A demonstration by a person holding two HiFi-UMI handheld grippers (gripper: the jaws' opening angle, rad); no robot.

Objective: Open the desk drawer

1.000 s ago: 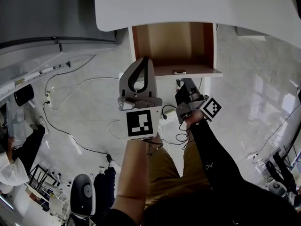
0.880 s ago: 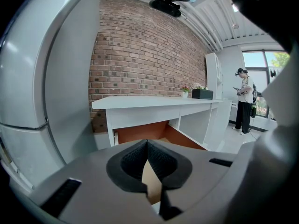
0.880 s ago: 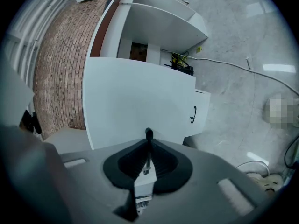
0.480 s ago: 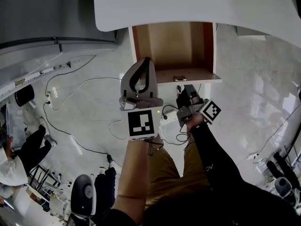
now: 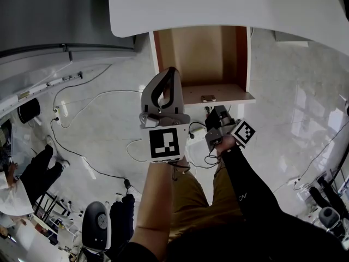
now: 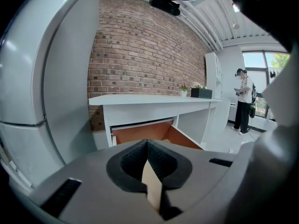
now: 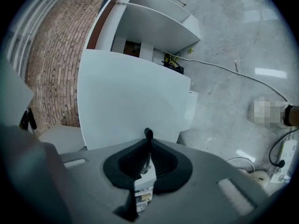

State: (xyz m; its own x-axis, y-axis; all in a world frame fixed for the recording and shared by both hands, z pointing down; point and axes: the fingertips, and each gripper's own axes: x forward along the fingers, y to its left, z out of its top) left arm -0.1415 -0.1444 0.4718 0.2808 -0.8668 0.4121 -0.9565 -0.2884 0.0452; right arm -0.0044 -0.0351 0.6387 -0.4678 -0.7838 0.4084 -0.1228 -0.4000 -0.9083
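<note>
The white desk (image 5: 229, 4) fills the top of the head view. Its drawer (image 5: 199, 53) stands pulled out, showing a bare wooden inside and a white front panel (image 5: 223, 95). My right gripper (image 5: 214, 109) is shut on the small dark handle (image 5: 208, 98) at the panel's middle. In the right gripper view the handle (image 7: 148, 134) sits pinched at the tips of that gripper (image 7: 148, 143), with the drawer front (image 7: 126, 97) behind. My left gripper (image 5: 169, 71) hangs shut and empty left of the drawer. The left gripper (image 6: 147, 144) faces the open drawer (image 6: 145, 132).
Cables and a power strip (image 5: 57, 111) lie on the pale floor at the left. A grey cabinet (image 5: 54, 15) stands left of the desk. A person (image 5: 19, 187) is at the lower left, another person (image 6: 243, 104) stands far right. A white shelf unit (image 7: 154, 22) is beyond the desk.
The drawer has slid further out towards me, its front panel lower in the head view. My right gripper came back with the handle. The left gripper barely shifted.
</note>
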